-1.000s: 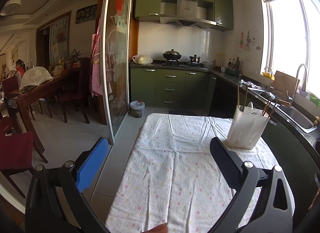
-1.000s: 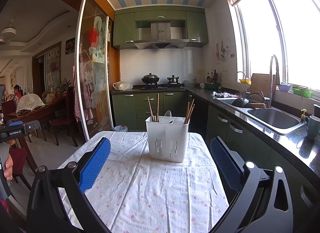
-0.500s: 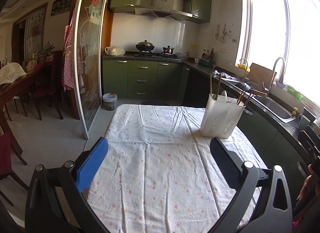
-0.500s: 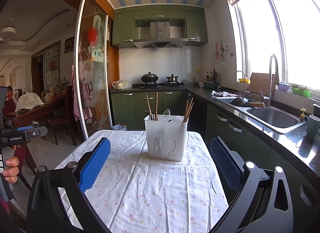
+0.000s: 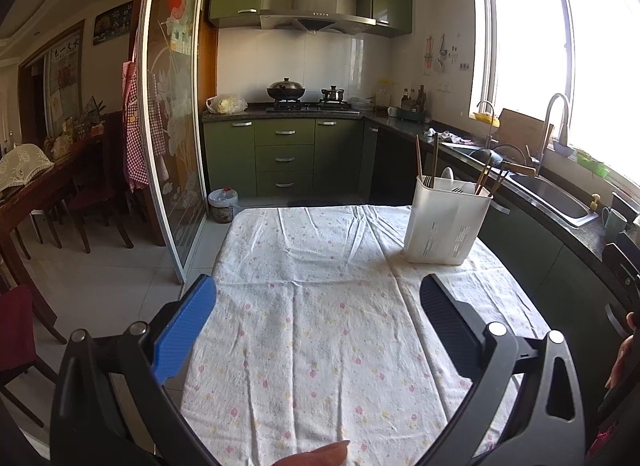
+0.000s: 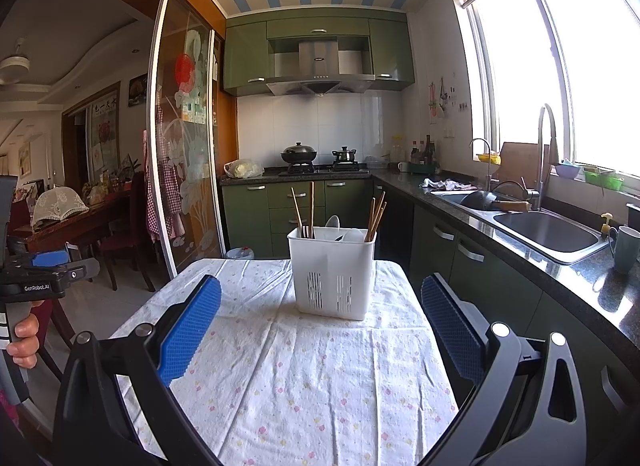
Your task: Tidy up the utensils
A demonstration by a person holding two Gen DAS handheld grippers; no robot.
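A white slotted utensil holder [image 6: 332,272] stands near the far end of a table under a flowered cloth [image 6: 304,378]. Chopsticks [image 6: 303,205], a white spoon [image 6: 333,222] and a fork stick up from its compartments. In the left wrist view the utensil holder [image 5: 446,221] sits at the table's far right. My left gripper [image 5: 318,298] is open above the cloth with nothing between its fingers. My right gripper [image 6: 320,298] is open too, short of the holder and facing it, with nothing in it.
A dark kitchen counter [image 6: 532,262] with a steel sink [image 6: 548,231] and tap runs along the right. Green cabinets and a stove [image 6: 316,165] stand behind. A glass sliding door [image 6: 180,169] and a wooden dining table [image 5: 36,189] with chairs lie to the left. A hand [image 6: 24,340] holds the left gripper's handle.
The left gripper has swung right and then settled, so the table now sits centred in its view. The right gripper has barely moved. Both stay open.
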